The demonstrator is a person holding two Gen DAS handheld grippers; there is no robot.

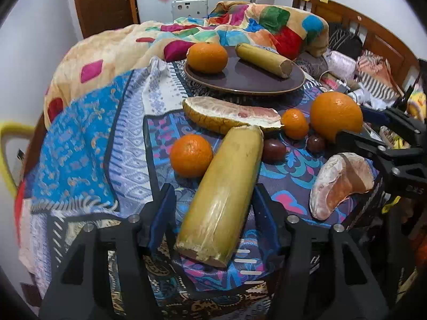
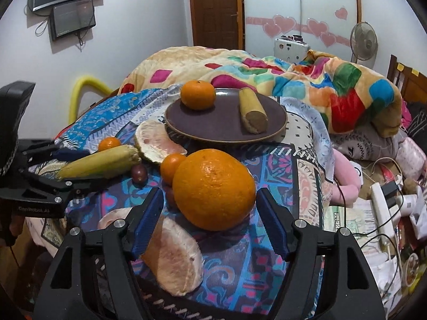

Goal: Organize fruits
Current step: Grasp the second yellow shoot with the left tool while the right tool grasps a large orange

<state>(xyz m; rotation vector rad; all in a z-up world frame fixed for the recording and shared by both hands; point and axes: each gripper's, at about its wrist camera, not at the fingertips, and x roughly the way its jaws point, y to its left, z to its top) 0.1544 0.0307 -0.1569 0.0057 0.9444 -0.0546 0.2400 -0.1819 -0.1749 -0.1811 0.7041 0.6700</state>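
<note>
The fruits sit on a bright patterned cloth [image 2: 267,165] spread over a messy bed. At 12 o'clock a dark round plate [image 2: 221,122] holds a small orange [image 2: 198,95] and a short yellow stalk piece [image 2: 252,112]. The left gripper [image 1: 213,208] has its fingers spread wide on both sides of a long yellow stalk piece [image 1: 226,186], not squeezing it. The right gripper [image 2: 209,218] is spread too, around a big orange [image 2: 213,189]. A colorful blanket [image 2: 320,80] lies at 1 o'clock, and behind it are a brown door [image 2: 216,8] and a fan [image 2: 363,41].
</note>
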